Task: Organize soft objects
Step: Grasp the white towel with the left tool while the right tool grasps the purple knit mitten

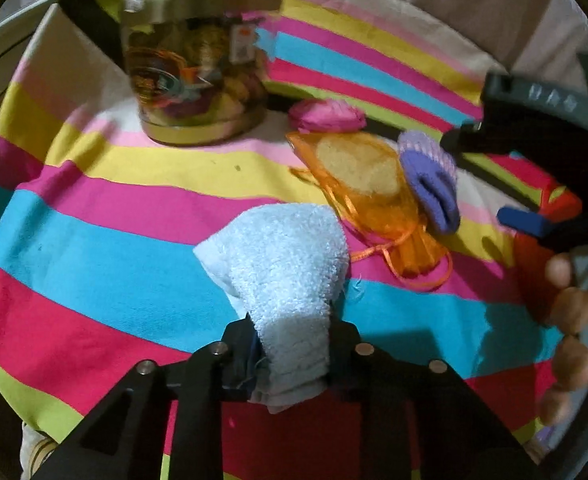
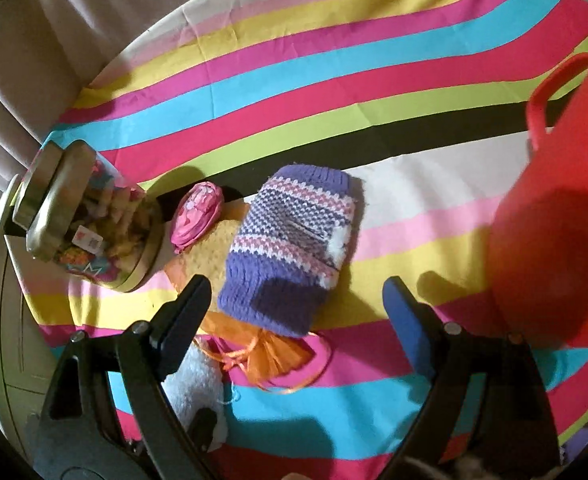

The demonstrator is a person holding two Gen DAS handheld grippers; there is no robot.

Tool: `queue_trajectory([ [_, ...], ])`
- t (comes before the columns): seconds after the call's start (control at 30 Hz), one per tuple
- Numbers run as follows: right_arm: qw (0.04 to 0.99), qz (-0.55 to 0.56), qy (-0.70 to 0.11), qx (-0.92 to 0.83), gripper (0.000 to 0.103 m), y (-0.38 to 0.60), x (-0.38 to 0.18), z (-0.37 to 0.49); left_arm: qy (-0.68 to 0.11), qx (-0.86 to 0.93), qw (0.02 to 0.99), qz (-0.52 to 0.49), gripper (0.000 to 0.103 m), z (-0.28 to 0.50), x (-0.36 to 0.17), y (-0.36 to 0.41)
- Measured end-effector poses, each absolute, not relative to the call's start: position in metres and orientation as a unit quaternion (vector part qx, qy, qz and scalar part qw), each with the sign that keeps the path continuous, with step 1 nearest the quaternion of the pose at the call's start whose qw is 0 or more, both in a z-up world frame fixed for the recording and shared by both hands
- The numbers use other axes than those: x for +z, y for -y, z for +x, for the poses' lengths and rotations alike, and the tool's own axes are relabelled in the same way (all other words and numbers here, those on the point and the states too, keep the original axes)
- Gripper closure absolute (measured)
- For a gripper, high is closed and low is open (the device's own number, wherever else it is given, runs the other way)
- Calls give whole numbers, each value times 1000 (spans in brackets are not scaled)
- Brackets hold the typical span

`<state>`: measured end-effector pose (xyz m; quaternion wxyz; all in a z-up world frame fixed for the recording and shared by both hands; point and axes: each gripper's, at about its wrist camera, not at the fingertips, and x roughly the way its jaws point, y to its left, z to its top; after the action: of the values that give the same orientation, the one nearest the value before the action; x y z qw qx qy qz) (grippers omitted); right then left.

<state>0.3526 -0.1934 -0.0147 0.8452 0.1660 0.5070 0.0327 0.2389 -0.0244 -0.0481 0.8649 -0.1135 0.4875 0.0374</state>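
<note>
My left gripper (image 1: 291, 332) is shut on a light blue terry towel (image 1: 285, 256), whose bunched end sticks out past the fingers over the striped cloth. My right gripper (image 2: 296, 286) is open above a purple knitted sock (image 2: 289, 248) with pink and white bands. Its fingers stand on either side of the sock without touching it. The sock lies partly on an orange mesh pouch (image 2: 269, 354) holding a yellowish pad. A pink rolled soft item (image 2: 197, 212) rests just behind the pouch. In the left wrist view the sock (image 1: 430, 184) and pouch (image 1: 370, 184) lie to the right of the towel.
A glass jar (image 1: 197, 76) with a metal lid stands at the back left on the striped tablecloth (image 1: 105, 248). A red bucket (image 2: 554, 220) with a handle stands at the right. A person's fingers (image 1: 570, 320) hold the right tool. A beige sofa (image 2: 33, 40) lies beyond the table.
</note>
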Motion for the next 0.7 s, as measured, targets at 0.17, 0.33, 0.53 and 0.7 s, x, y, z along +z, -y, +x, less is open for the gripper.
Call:
queue_trajectory([
  [0.17,843,179,-507,31,14,192,-22,361,-446,53,885,-122,76,227,-29,19],
  [0.33,833,200,-514,43,14,189,-35,370,-410,55,899,-142,77,223,-17,10],
  [0.53,830,186,-522,61,51,182,-44,372,-402,55,901,-155,76,218,-13,8],
  [0.7,839,169,-511,74,72,177,-43,370,-398,52,902,-157,77,222,-14,10],
])
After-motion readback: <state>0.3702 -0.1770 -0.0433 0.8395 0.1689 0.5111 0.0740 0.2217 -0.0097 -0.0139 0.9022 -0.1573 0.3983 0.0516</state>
